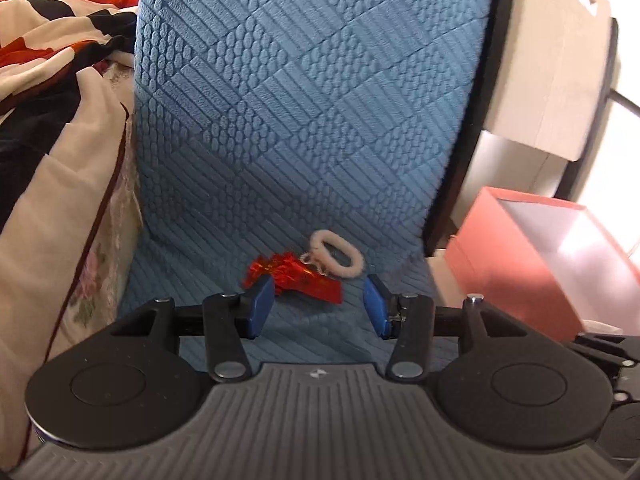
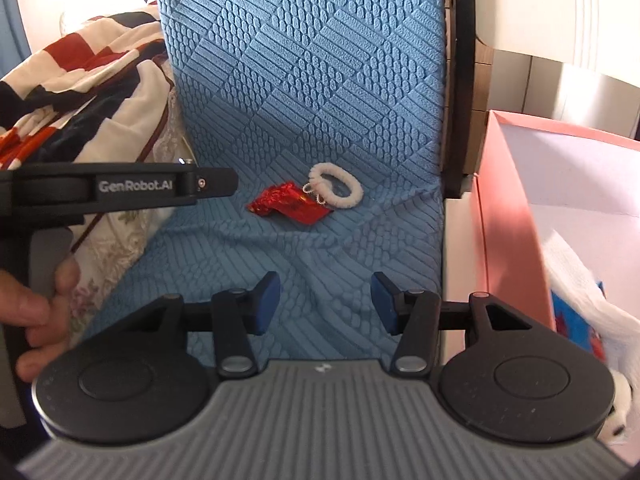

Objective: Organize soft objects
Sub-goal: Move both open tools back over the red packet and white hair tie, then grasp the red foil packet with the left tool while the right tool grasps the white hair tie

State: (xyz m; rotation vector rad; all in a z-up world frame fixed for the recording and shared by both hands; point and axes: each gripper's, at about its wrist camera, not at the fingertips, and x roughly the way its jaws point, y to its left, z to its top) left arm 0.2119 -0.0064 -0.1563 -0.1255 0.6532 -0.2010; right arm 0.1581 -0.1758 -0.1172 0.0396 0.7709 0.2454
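- Soft objects are lying together on the blue textured cushion (image 1: 304, 92), right at the crease where its seat is meeting its back: a crinkled red pouch (image 1: 298, 276) and a fluffy white hair tie (image 1: 340, 254) touching its far right end
- Left tool (image 1: 319, 304) is hovering close over the seat with its blue pads spread and holding nothing; the left pad is already lying beside the pouch's near edge
- Right tool (image 2: 325, 302) is waiting farther back, also spread and empty, beside the pink box (image 2: 516, 216), which is already holding some white and blue soft things
- Judging the step as a pick of the pouch, the left tool is needing to centre the pouch between its pads and close on the bulk rather than a loose corner
- Pressing lightly into the cushion is probably helping, while keeping clear of the hair tie so it is not dragging along
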